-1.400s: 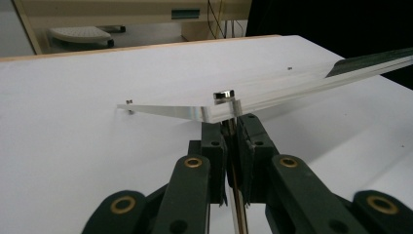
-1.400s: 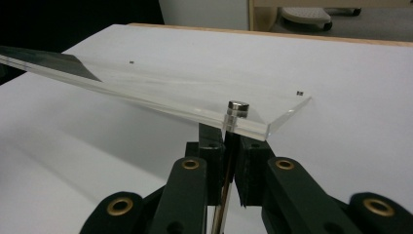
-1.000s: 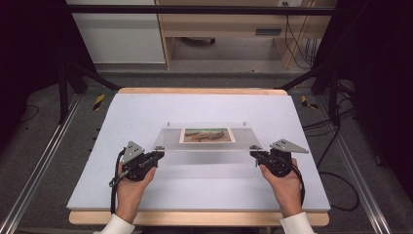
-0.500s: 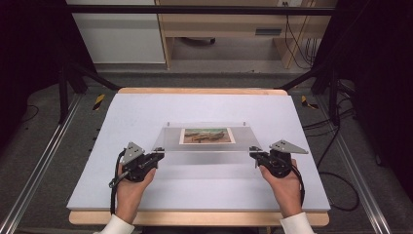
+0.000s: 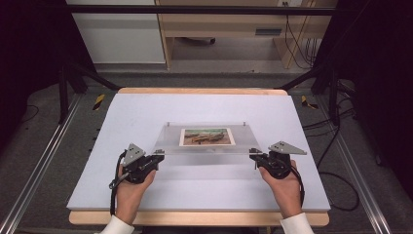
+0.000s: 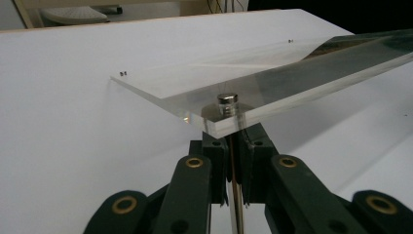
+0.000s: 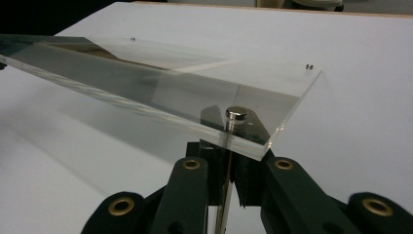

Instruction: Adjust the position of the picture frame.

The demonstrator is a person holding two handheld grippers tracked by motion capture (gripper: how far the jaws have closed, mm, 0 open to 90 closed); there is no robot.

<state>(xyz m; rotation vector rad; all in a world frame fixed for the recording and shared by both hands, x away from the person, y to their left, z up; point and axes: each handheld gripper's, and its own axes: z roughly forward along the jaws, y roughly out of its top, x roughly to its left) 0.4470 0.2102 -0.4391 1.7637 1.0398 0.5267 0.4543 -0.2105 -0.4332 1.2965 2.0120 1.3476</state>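
Observation:
A clear acrylic frame plate (image 5: pixel 168 144) with a landscape picture (image 5: pixel 206 136) lies across the middle of the white board (image 5: pixel 195 190). Its near edge is raised off the board. My left gripper (image 5: pixel 158 157) is shut on a thin metal post (image 6: pixel 227 101) at the plate's near left corner. My right gripper (image 5: pixel 253 156) is shut on the matching post (image 7: pixel 236 115) at the near right corner. In the left gripper view the jaws (image 6: pixel 236 146) pinch the post just under the plate (image 6: pixel 272 73); in the right gripper view they (image 7: pixel 229 151) do the same under the plate (image 7: pixel 160 87).
The white board rests on a wooden table edge (image 5: pixel 195 218). Metal rails (image 5: pixel 44 161) run along both sides, and cables (image 5: pixel 336 161) trail on the floor at right. A wooden desk (image 5: pixel 219 29) stands behind the table.

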